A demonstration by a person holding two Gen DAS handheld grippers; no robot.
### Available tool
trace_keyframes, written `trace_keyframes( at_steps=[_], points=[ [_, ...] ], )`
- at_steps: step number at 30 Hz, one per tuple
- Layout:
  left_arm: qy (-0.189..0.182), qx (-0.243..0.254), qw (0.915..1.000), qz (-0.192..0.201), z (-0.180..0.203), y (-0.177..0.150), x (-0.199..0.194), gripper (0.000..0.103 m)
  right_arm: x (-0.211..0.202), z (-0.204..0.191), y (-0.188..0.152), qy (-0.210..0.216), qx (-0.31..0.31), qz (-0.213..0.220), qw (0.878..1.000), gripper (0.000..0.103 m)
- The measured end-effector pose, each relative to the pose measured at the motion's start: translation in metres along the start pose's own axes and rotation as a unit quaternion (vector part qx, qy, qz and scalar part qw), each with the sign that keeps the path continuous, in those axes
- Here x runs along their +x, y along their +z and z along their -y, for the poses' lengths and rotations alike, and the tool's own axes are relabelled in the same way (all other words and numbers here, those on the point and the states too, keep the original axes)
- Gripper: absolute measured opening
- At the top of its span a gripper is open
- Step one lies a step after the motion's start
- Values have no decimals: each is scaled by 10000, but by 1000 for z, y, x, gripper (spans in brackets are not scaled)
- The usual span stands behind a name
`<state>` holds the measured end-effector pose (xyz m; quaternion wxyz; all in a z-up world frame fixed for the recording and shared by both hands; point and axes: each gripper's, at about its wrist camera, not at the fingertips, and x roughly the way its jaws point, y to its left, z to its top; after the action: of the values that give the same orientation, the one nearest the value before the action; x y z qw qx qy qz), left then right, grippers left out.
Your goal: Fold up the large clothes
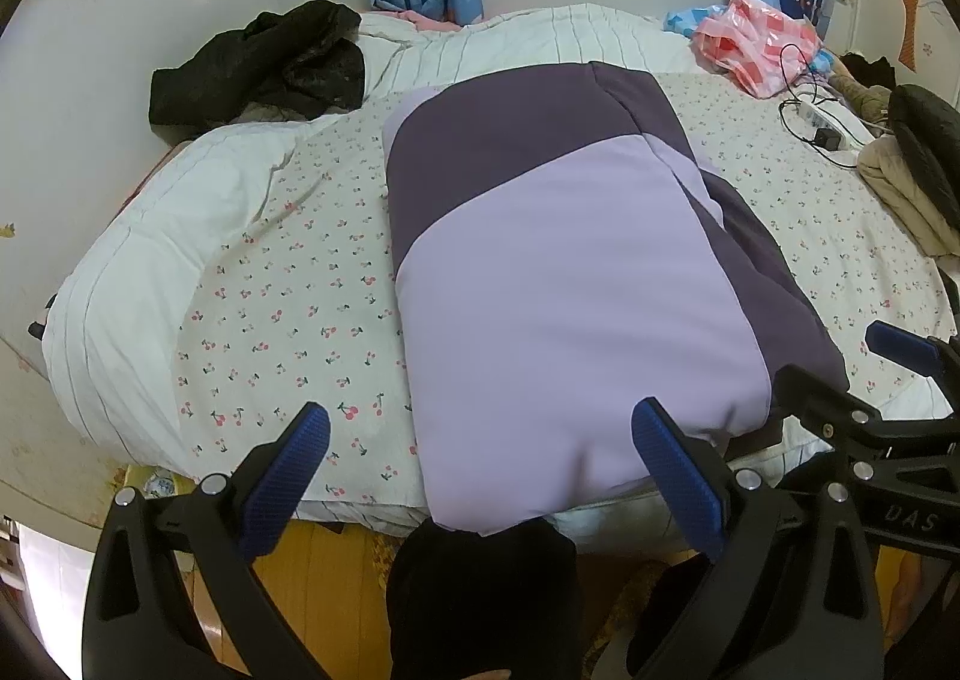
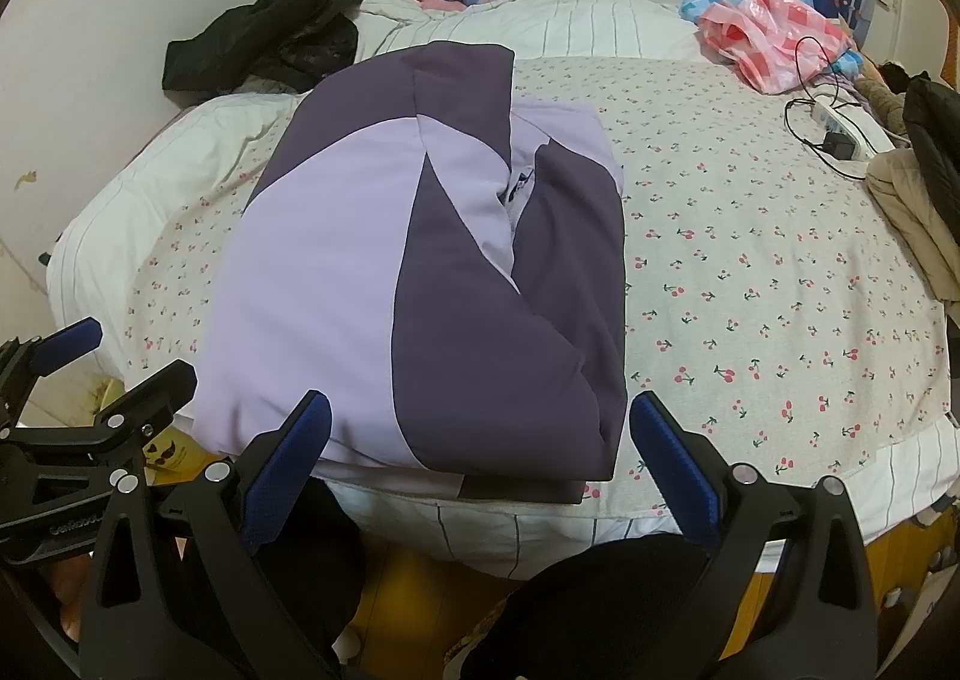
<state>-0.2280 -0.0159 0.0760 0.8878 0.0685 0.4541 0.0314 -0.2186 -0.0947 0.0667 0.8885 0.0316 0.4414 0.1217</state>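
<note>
A padded jacket (image 1: 558,284) in light lilac and dark purple lies folded into a long block on the cherry-print bed sheet (image 1: 288,284), its near end hanging slightly over the bed's front edge. My left gripper (image 1: 480,464) is open just in front of that near end, with nothing between its blue pads. The right wrist view shows the same jacket (image 2: 420,272), both sleeves folded over its front. My right gripper (image 2: 480,452) is open at the jacket's near right corner and holds nothing. Each gripper shows at the edge of the other's view.
A black garment (image 1: 264,62) lies at the back left on a white striped duvet (image 1: 528,38). At the back right sit a pink checked plastic bag (image 1: 759,41), a power strip with cables (image 1: 825,125) and beige bedding (image 1: 906,188). A person's dark-clothed legs (image 2: 600,602) stand against the bed.
</note>
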Motion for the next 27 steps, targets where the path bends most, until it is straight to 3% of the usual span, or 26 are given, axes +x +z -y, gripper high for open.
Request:
trace_keyframes(
  at_steps=[27],
  points=[
    [-6, 3, 10000, 28, 3, 1, -2, 96, 0, -2, -1, -24, 24, 20, 10000, 96]
  ],
)
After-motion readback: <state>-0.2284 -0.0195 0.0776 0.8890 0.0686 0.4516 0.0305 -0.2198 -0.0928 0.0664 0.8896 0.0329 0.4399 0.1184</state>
